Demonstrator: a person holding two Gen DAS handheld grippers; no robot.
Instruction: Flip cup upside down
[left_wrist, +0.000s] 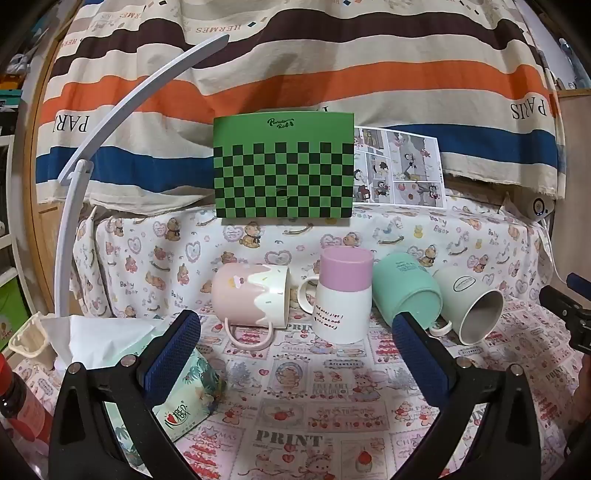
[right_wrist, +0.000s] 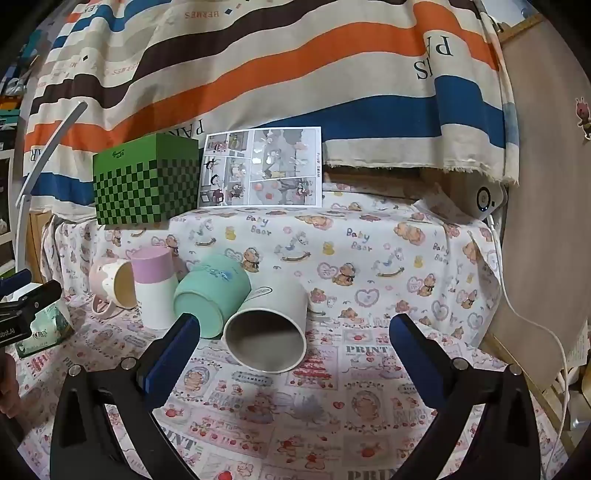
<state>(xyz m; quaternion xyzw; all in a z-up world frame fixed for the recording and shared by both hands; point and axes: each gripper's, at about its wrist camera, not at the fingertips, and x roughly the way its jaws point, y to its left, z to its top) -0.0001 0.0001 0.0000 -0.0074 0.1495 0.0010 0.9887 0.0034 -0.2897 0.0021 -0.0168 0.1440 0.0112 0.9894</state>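
Several cups sit in a row on the patterned cloth. A pink cup with a white drip rim (left_wrist: 249, 295) (right_wrist: 110, 282) lies on its side. A white cup with a lilac base (left_wrist: 343, 293) (right_wrist: 153, 286) stands upside down. A teal cup (left_wrist: 406, 290) (right_wrist: 210, 291) lies tilted, bottom toward me. A pale grey cup (left_wrist: 471, 301) (right_wrist: 267, 328) lies on its side, mouth toward me. My left gripper (left_wrist: 295, 332) is open and empty, in front of the lilac cup. My right gripper (right_wrist: 295, 336) is open and empty, just before the grey cup's mouth.
A green checkered box (left_wrist: 283, 166) (right_wrist: 146, 181) and a comic sheet (left_wrist: 399, 168) (right_wrist: 262, 168) stand on a raised ledge behind. A tissue pack (left_wrist: 184, 391) (right_wrist: 44, 325) and a red-capped bottle (left_wrist: 18, 402) lie at left. A white lamp arm (left_wrist: 110, 122) curves overhead.
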